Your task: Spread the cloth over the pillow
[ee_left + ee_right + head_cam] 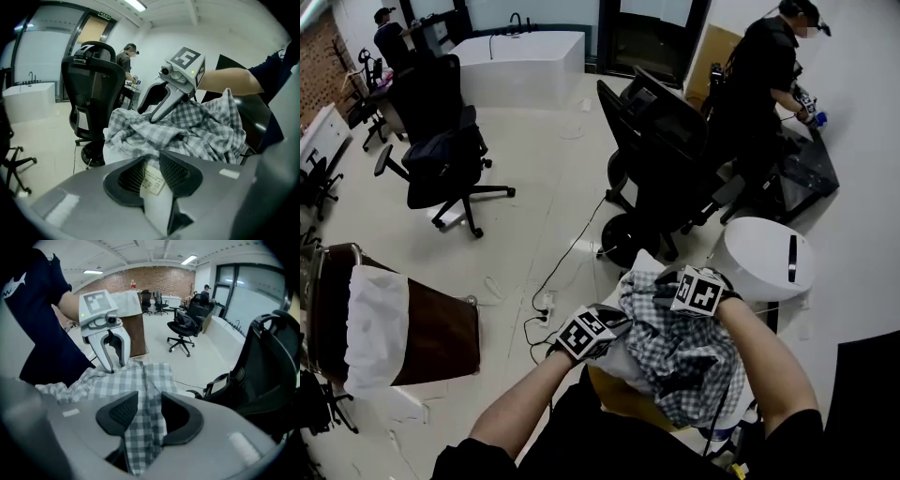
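Observation:
A grey-and-white checked cloth (684,352) lies crumpled on a white pillow (639,265) in front of me. In the left gripper view my left gripper (151,171) is shut on a corner of the pillow (157,206), with a sewn label (152,180) between the pads. The cloth (187,131) is heaped just beyond it. My right gripper (149,408) points steeply down with its jaws wide, and a fold of the cloth (140,380) runs loosely between them. In the head view the left gripper (614,323) is at the pillow's left side and the right gripper (670,281) at its far edge.
A black office chair (661,159) stands just beyond the pillow, with a white round bin (759,258) to its right. A brown seat draped in white (394,323) is at the left. Cables (548,300) trail on the floor. A person (764,84) works at the far right.

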Demonstrator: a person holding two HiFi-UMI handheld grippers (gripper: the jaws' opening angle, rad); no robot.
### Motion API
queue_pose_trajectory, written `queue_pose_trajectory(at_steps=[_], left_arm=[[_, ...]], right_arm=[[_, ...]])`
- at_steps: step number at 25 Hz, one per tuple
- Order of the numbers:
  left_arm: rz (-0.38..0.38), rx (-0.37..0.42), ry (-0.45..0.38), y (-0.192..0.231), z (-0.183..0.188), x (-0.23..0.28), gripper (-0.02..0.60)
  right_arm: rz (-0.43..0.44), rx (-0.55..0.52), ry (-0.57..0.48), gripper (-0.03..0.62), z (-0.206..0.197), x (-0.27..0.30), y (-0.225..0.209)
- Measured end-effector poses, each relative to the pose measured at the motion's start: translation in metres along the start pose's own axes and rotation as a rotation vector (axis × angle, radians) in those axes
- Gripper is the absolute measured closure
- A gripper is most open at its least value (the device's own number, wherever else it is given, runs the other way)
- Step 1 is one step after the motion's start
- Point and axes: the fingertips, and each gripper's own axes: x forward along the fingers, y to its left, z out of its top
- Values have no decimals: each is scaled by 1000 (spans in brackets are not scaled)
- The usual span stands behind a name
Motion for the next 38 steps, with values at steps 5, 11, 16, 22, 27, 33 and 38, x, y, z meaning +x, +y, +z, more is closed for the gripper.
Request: queue_pose_trajectory(at_steps=[5,11,16,22,27,33,38], left_arm=[[10,48,5,0,-3,-6,580],[36,94,-27,-2,-1,-26,581],[68,134,-64,-10,5,-54,581],[170,157,-110,-9,5,-104,581],[257,186,-139,-10,6,-143,581],[363,216,-139,0,3,-180,580],[410,140,-106,28,-27,-184,580]], right_arm=[[-49,-43,43,512,-7,10,-7],[-129,10,-32,580,-1,-12,-23],[-212,58,-95,580,1,-43,-40],[-347,134,-151,580,-2,-83,-73],[-329,122,-207,580,15,-94,-75],[-273,53,-239,580,53,-80,-70],[-234,23,-204,580,68,-47,-67]])
